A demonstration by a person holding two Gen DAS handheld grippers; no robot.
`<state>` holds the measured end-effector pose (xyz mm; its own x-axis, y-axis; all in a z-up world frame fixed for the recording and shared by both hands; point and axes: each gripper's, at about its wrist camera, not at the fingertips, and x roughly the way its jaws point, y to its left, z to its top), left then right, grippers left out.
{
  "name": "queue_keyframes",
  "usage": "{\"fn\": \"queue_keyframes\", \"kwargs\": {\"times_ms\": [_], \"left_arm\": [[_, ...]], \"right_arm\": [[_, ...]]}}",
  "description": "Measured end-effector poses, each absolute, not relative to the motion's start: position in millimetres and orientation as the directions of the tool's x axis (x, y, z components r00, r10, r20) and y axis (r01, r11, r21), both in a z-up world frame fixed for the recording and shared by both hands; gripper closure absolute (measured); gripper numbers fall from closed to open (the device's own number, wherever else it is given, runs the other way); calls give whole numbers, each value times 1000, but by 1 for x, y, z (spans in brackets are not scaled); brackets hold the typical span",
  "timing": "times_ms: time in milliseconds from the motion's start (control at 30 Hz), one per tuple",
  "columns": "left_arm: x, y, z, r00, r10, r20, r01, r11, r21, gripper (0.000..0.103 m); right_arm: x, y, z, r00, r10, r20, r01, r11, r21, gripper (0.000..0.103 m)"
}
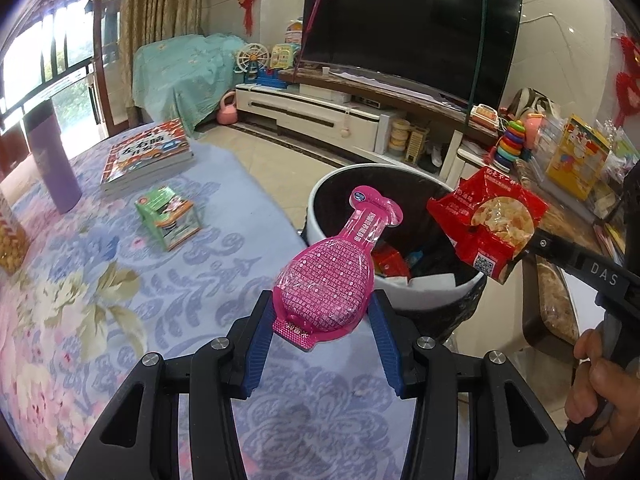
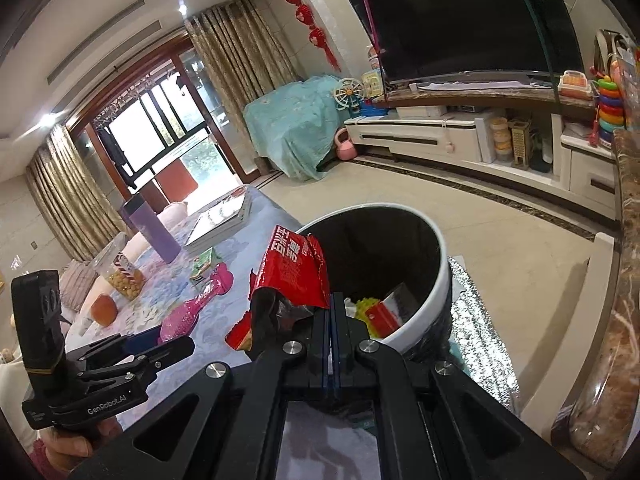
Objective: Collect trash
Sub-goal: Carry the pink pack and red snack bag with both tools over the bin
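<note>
Pink pack: clamped between my left tongs' blue fingers, above the floral table edge.
Red snack bag: pinched in my right tongs, fingers pressed together, over the bin.
Bin: white rim, black liner, rubbish inside, beside the table.

Books, purple bottle, television
</note>
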<state>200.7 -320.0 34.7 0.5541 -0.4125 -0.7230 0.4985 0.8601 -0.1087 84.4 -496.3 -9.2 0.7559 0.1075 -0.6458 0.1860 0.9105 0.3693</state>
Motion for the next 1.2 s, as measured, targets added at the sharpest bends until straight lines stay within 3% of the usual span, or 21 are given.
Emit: {"fn": "queue_keyframes", "kwargs": {"times_ms": [1200], "left_arm": [[245, -379, 32, 538, -403, -741, 532, 844, -73, 57]], "right_arm": [[113, -521, -17, 709, 57, -703, 222, 928, 299, 102]]}}
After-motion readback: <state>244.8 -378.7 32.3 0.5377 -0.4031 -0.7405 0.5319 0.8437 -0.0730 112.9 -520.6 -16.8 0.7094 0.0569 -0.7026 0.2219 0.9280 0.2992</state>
